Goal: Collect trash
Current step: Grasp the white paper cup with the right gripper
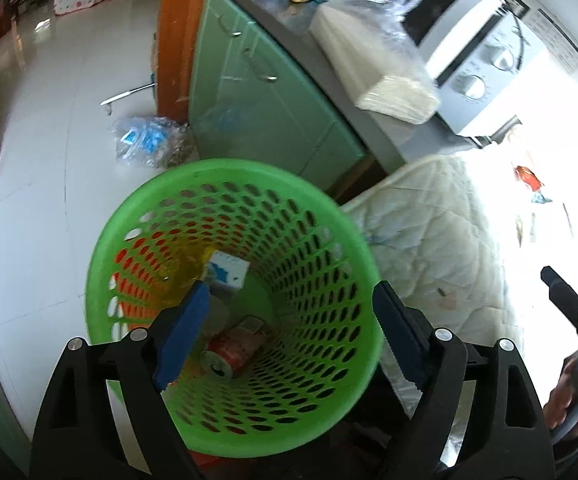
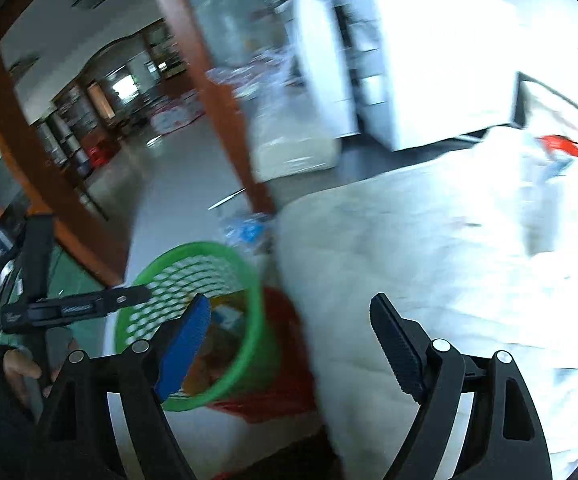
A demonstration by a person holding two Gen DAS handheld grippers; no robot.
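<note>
Standing on the pale tiled floor point(image 1: 49, 128), the green perforated basket point(image 1: 329, 240) filled the left wrist view, with a red drink can point(image 1: 235, 354) lying on its side at the bottom and a white-and-blue carton point(image 1: 225, 274) beyond it against the far wall of the basket. The left gripper point(image 1: 285, 334) hung above the basket mouth, its blue-padded jaws spread wide with nothing between them. The right gripper point(image 2: 289, 346) was likewise spread and empty, with its left finger over the basket's near rim and its right finger over the quilted cream bedding point(image 2: 409, 248).

The bedding pressed up against the basket on its right side, and something red point(image 2: 285, 360) showed between and under the two. A crumpled clear plastic bag with blue print point(image 1: 149, 142) lay on the floor beyond the basket, near a brown wooden post point(image 1: 177, 40). Behind it stood a green cabinet point(image 1: 249, 92) under a dark countertop point(image 1: 289, 28), which carried a bagged stack of pale paper point(image 1: 373, 60) and a white microwave point(image 1: 461, 36). A red wrapper point(image 1: 529, 176) lay farther back on the bright bedding. The right wrist view was blurred, showing an open room through a wooden doorway point(image 2: 21, 128).
</note>
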